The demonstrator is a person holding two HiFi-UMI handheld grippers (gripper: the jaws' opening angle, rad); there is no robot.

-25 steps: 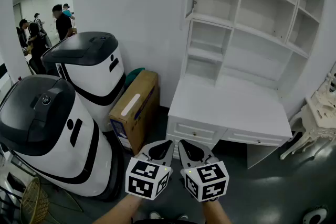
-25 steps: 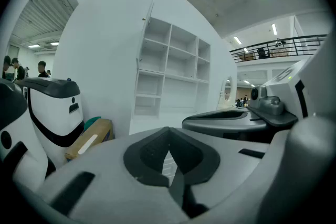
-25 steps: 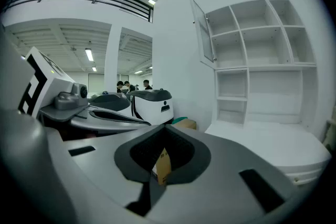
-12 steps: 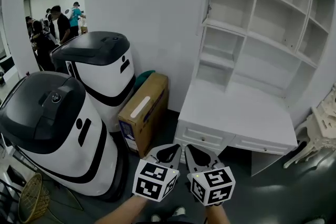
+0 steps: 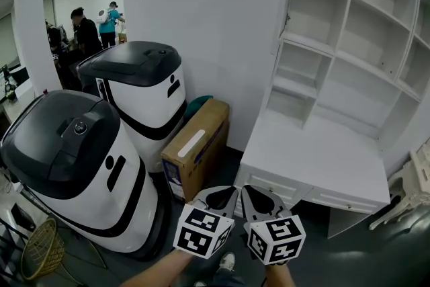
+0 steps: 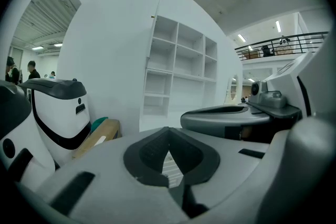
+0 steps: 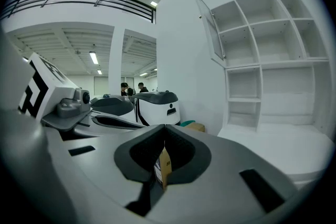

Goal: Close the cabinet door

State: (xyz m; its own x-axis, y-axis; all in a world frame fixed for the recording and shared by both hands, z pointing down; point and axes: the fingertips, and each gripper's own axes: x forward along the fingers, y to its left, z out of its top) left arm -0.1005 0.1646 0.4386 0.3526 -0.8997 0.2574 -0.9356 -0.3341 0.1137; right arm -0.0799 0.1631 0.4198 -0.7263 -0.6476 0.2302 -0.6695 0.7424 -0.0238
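left gripper and right gripper stay pressed together, empty, as the open cabinet door shifts rightward in view

The left gripper and right gripper have pale grey moulded shells, with dark ribbed pads lining the jaws. Each carries a white cube at its rear (black square markers on the faces)

The left gripper and right gripper were held side by side, low before the person, pointing forward and slightly downward. Both had their jaws closed together, gripping nothing.
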